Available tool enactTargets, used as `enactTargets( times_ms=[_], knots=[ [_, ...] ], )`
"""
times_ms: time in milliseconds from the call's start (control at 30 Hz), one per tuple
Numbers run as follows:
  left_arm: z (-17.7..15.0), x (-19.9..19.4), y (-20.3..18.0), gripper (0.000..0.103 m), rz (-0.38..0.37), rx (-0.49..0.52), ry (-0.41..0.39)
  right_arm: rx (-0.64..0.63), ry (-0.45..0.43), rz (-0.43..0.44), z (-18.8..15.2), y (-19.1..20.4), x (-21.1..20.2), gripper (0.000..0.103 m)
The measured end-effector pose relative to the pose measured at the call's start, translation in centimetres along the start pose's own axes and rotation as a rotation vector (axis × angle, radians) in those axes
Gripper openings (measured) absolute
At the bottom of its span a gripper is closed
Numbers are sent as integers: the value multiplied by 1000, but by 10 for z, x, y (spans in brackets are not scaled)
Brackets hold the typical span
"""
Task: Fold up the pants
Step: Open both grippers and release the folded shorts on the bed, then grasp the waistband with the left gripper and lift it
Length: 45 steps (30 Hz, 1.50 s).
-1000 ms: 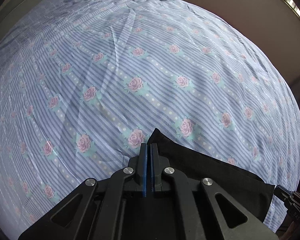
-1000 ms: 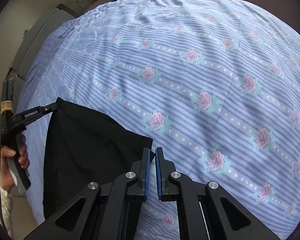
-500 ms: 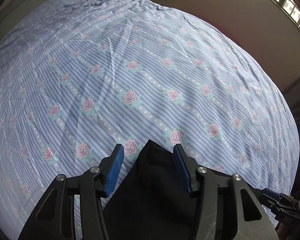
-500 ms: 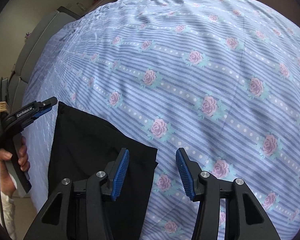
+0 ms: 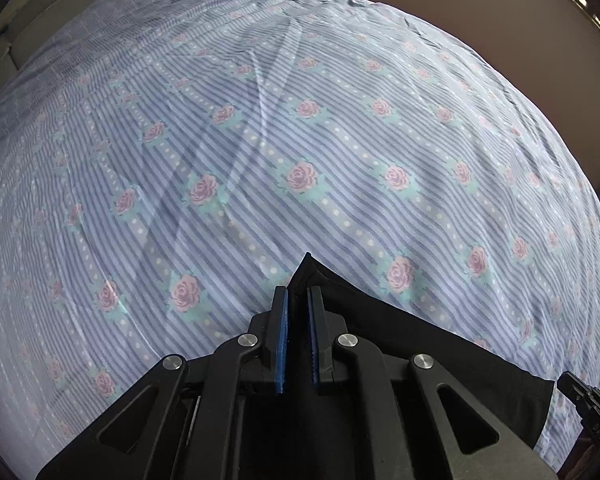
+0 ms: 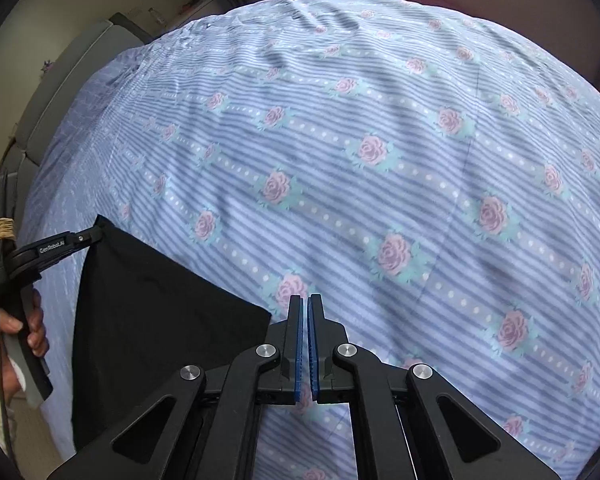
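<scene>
The black pants (image 6: 148, 320) lie folded into a flat dark panel at the lower left of the right wrist frame, on a bed sheet (image 6: 380, 140) striped blue with pink roses. The left claw (image 5: 298, 300) is closing on a peaked corner of the cloth that stands between its blue pads, while the right claw (image 6: 305, 316) is fully closed on nothing just right of the pants' edge. A hand (image 6: 16, 332) grips the left tool's handle at far left
</scene>
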<state>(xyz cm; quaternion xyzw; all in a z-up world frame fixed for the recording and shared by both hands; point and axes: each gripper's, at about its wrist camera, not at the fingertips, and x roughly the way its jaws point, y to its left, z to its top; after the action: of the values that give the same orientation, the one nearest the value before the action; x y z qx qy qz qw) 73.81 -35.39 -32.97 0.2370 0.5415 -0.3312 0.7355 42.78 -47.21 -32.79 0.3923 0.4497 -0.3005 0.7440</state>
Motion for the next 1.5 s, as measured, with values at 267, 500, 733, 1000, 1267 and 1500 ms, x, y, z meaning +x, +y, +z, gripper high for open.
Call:
enactTargets(
  times_ms=[267, 500, 733, 1000, 1267, 1500],
  knots=[
    [-8, -72, -4, 62, -128, 9, -98, -32, -21, 8, -4, 13, -29, 47],
    [-114, -179, 62, 68, -60, -74, -213, -190, -7, 63, -36, 54, -72, 55],
    [-289, -252, 136, 80, 100, -297, -218, -402, 34, 122, -96, 110, -110, 67],
    [-444, -259, 172, 94, 47, -608, -158, -629, 156, 197, -188, 179, -126, 67],
    [-496, -201, 202, 96, -171, -794, -154, -737, 235, 172, -253, 207, -117, 67],
    [-505, -141, 221, 96, -382, -892, -121, -757, 251, 109, -288, 216, -113, 67]
  ],
)
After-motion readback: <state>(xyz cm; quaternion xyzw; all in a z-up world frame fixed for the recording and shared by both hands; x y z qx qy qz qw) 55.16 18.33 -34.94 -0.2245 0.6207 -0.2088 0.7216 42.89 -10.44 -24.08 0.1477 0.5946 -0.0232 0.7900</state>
